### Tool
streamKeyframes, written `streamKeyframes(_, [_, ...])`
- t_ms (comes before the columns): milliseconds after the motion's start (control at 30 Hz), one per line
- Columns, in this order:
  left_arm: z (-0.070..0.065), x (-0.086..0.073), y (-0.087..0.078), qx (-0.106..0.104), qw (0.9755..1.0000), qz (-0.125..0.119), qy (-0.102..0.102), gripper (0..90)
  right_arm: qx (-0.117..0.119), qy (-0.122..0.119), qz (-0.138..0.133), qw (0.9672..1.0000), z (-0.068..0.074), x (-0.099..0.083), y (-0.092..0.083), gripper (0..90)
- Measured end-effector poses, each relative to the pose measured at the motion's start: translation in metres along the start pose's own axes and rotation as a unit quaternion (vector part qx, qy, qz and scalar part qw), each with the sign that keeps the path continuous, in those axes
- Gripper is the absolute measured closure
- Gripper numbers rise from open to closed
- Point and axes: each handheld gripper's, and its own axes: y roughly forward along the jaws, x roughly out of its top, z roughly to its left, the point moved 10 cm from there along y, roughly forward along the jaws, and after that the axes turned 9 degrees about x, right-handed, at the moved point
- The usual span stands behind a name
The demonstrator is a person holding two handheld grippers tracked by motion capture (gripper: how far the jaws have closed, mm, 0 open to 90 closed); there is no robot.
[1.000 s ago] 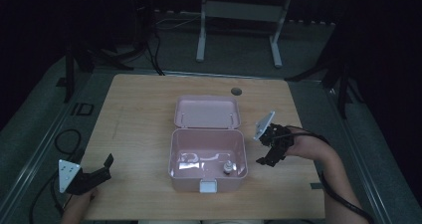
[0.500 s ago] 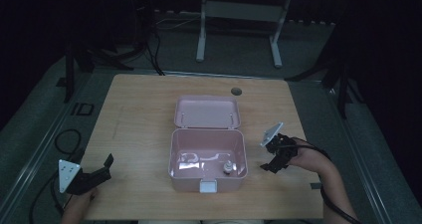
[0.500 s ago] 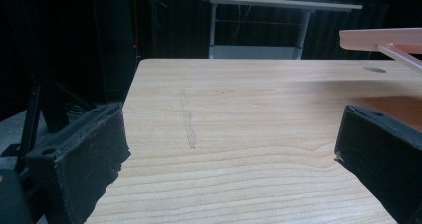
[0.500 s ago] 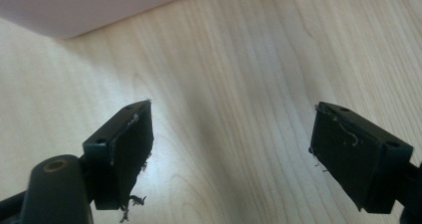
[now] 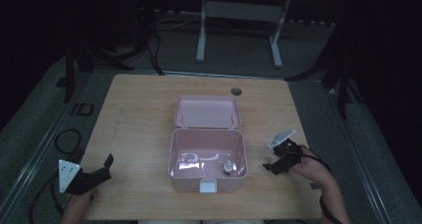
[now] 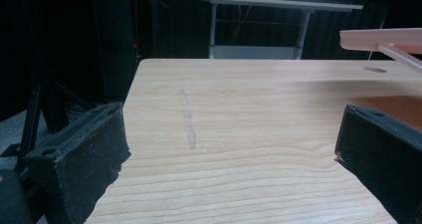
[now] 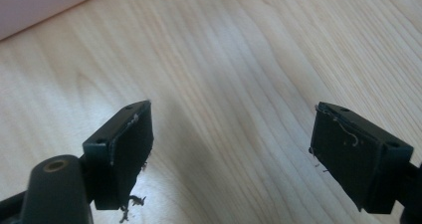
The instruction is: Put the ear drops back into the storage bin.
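Observation:
A pink box [image 5: 208, 176] stands open at the middle of the wooden table [image 5: 144, 114], its lid [image 5: 206, 112] laid back behind it. Inside lie a small silvery bottle-like item [image 5: 228, 168] and some whitish clutter [image 5: 191, 159]. My right gripper [image 5: 270, 165] hovers low over the table just right of the box, jaws wide apart and empty; in the right gripper view [image 7: 231, 154] only bare wood lies between them, with the box wall [image 7: 40, 5] at the top left. My left gripper [image 5: 107, 164] rests near the table's front left, open and empty, aimed across the table [image 6: 229, 154].
A round cable hole [image 5: 236, 91] sits in the table near its far edge. Beyond the table stand a metal frame [image 5: 239, 15] and dark stands on the floor. A cable loops [image 5: 64, 139] on the floor at the left.
My right gripper has come down and drawn back toward the front right of the table, away from the box rim. The left gripper has stayed put.

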Motion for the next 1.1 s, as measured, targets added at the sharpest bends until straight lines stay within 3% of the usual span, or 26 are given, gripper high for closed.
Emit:
streamKeyframes(167, [0.000,0.000,0.000,0.001,1.0000,0.000,0.001,0.4,-0.033,0.038,-0.032,0.9982,-0.011,-0.005,-0.002,16.7])
streamKeyframes(533, [0.000,0.000,0.000,0.001,1.0000,0.000,0.001,0.4,-0.095,0.088,-0.079,0.9885,-0.022,-0.017,0.001,13.6])
streamKeyframes(767, [0.000,0.000,0.000,0.001,1.0000,0.000,0.001,0.4,-0.133,0.128,-0.131,0.9740,-0.031,-0.019,-0.004,13.6])
streamKeyframes(967, [0.000,0.000,0.000,0.001,1.0000,-0.001,0.001,0.4,-0.164,0.151,-0.140,0.9646,-0.036,-0.026,-0.001,13.4])
streamKeyframes(1067, [0.000,0.000,0.000,0.001,1.0000,-0.001,0.001,0.4,-0.186,0.162,-0.151,0.9574,-0.039,-0.030,-0.002,13.4])
streamKeyframes(1100, [0.000,0.000,0.000,0.002,1.0000,0.000,0.001,0.4,-0.199,0.167,-0.158,0.9528,-0.041,-0.030,-0.003,13.4])
